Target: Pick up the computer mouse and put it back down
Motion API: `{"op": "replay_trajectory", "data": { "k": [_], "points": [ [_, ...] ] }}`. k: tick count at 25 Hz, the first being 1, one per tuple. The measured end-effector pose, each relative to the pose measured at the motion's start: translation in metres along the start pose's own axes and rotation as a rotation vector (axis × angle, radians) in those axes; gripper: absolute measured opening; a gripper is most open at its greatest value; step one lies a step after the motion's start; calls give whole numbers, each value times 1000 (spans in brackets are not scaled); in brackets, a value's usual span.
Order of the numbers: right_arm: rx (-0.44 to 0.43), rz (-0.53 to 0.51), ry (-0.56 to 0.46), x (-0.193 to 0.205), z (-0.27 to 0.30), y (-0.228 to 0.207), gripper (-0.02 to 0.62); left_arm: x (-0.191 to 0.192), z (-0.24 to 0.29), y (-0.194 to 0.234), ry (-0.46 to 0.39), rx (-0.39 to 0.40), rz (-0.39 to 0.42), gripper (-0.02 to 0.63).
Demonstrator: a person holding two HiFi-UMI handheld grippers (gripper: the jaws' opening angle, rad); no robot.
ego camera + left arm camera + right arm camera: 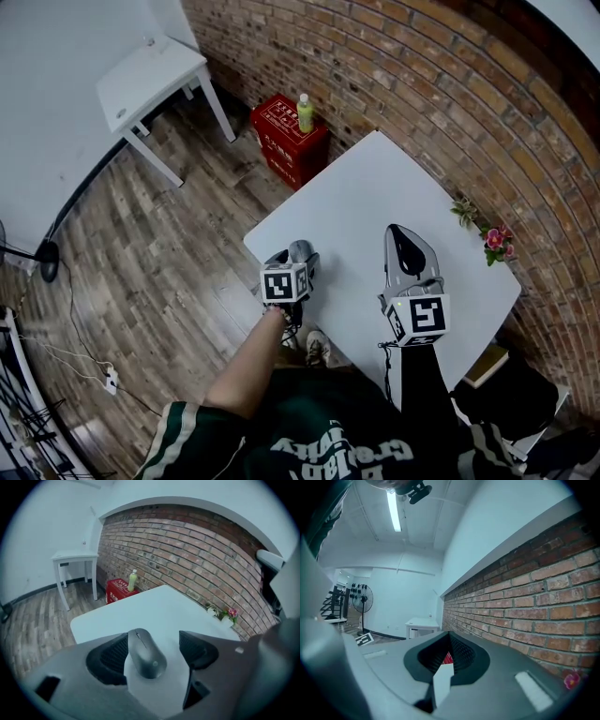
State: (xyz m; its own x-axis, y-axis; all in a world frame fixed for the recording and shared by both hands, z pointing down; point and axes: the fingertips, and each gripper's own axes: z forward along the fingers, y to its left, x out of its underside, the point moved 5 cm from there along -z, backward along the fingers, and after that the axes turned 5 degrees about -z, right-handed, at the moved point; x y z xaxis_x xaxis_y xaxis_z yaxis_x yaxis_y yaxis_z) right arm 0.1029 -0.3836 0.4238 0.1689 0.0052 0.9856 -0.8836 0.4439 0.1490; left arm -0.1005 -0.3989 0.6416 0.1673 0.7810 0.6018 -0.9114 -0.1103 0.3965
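Note:
A dark grey computer mouse (pixel 301 247) (pixel 146 653) lies on the white table (pixel 375 187) (pixel 154 606) near its front left corner. My left gripper (pixel 298 259) (pixel 153 639) is down at the table with its jaws on either side of the mouse. The left pad (pixel 111 657) is next to the mouse's side, and a clear gap separates the mouse from the right pad (pixel 198 649). My right gripper (pixel 394 231) (pixel 449 634) hovers over the table's middle, pointing at the brick wall, with its tips together and nothing between them.
A red crate (pixel 286 141) with a yellow-green bottle (pixel 305 112) stands on the wooden floor beyond the table. A small white side table (pixel 150 80) is at the far left. Pink flowers (pixel 495 240) sit at the table's right edge by the brick wall. Cables trail on the floor at left.

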Motion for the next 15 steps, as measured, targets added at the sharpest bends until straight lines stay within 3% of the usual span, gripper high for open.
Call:
{"op": "replay_trajectory", "data": {
  "k": [7,15],
  "points": [
    [-7,0,22,11,3,2,14,19,24,19,65,-85,-21,373],
    [-36,-38,42,15,6,8,14,23,44,21,122,-136,56,379]
  ]
}}
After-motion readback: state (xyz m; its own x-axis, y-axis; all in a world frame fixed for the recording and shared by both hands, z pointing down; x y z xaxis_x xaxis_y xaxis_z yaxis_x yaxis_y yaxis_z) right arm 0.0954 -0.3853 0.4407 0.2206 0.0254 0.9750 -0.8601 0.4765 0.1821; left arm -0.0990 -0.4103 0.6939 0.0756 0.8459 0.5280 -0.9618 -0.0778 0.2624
